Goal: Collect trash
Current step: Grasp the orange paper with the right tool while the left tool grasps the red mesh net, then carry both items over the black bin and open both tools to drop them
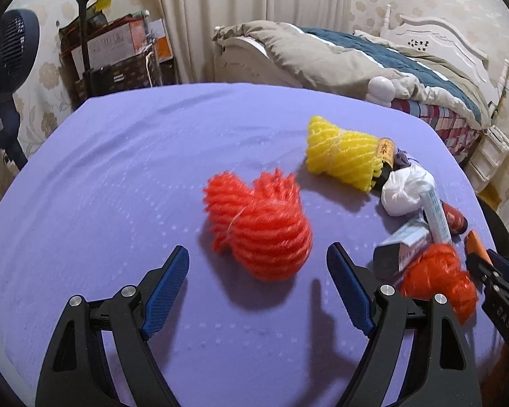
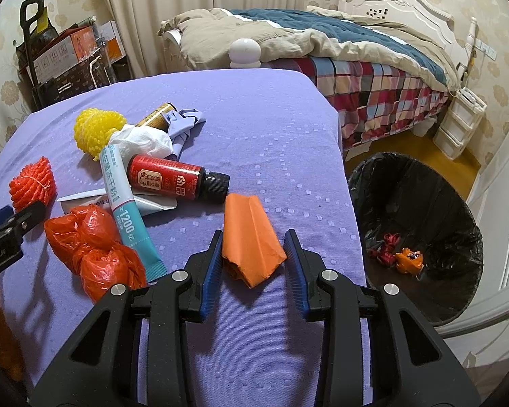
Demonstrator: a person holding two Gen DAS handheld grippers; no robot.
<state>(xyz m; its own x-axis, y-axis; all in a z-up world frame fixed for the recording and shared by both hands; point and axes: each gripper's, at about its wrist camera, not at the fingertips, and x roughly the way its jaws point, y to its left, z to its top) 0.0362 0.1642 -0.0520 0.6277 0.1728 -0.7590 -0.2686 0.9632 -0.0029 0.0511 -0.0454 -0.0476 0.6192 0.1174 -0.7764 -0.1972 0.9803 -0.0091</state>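
The right gripper (image 2: 253, 264) stands narrow around a folded orange paper wrapper (image 2: 251, 240): the left pad touches its edge, while a sliver of gap shows at the right, so whether it is truly gripped I cannot tell. The wrapper lies at the near right edge of the purple cloth-covered table (image 2: 271, 129); it looks light and crushable, best pinched across its folded middle. The left gripper (image 1: 258, 285) is wide open and empty just before a red-orange foam fruit net (image 1: 258, 224) — soft, springy, easily squeezed at its bulge. Beyond sit 1 yellow foam net (image 1: 342, 156) and other litter. A black-lined bin (image 2: 420, 230) waits beside the table; a bed (image 2: 356, 68) behind.
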